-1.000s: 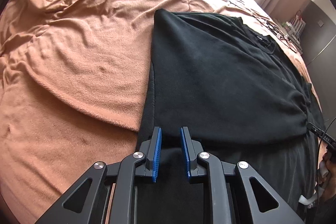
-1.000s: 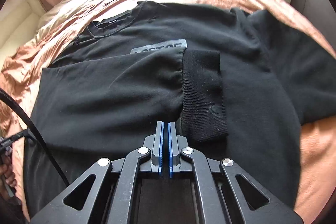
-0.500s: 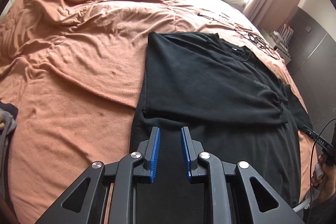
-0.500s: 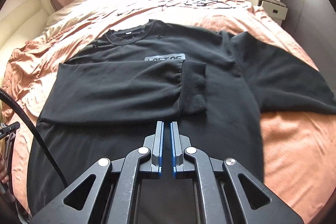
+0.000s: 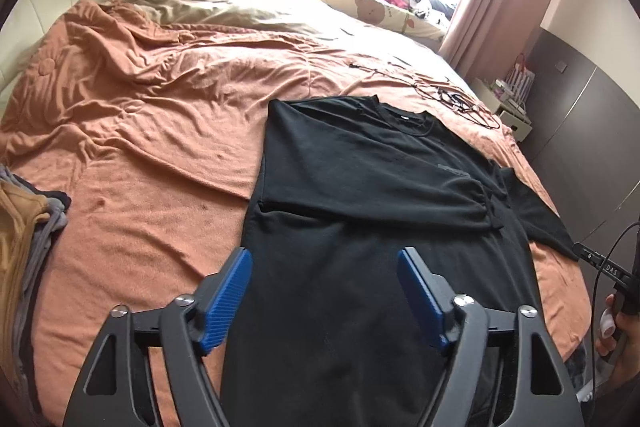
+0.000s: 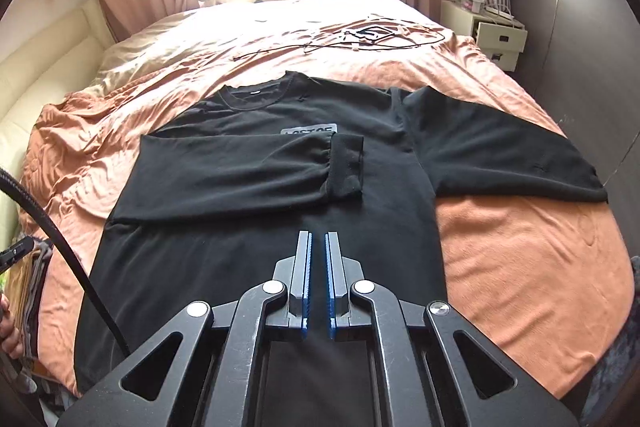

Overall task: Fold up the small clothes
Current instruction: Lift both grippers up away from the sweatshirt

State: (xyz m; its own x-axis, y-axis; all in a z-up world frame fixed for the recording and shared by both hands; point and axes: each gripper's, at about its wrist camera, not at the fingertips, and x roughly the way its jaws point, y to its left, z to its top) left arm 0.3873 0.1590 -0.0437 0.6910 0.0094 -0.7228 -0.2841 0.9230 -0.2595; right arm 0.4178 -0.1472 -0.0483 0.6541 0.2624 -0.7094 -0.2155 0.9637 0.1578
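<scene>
A black long-sleeved sweater [image 5: 360,167] [image 6: 240,247] lies flat, front up, on the orange blanket [image 5: 140,147]. One sleeve [image 6: 240,171] is folded across the chest, its ribbed cuff [image 6: 348,167] near the middle. The other sleeve [image 6: 500,155] lies spread out to the right. My left gripper [image 5: 324,255] hovers above the lower hem area, open wide, holding nothing. My right gripper [image 6: 319,237] hangs over the sweater's lower middle, with only a narrow slit between its blue pads and nothing in it.
A pile of folded clothes [image 5: 24,227] sits at the bed's left edge. Thin cables [image 6: 360,35] lie on the bed beyond the collar. A white nightstand [image 6: 492,27] stands at the far right. A hand [image 5: 616,327] holds the other gripper.
Both grippers have drawn back and risen from the sweater, so more of the bed shows. The left jaws have opened wide. The folded sleeve lies where it was.
</scene>
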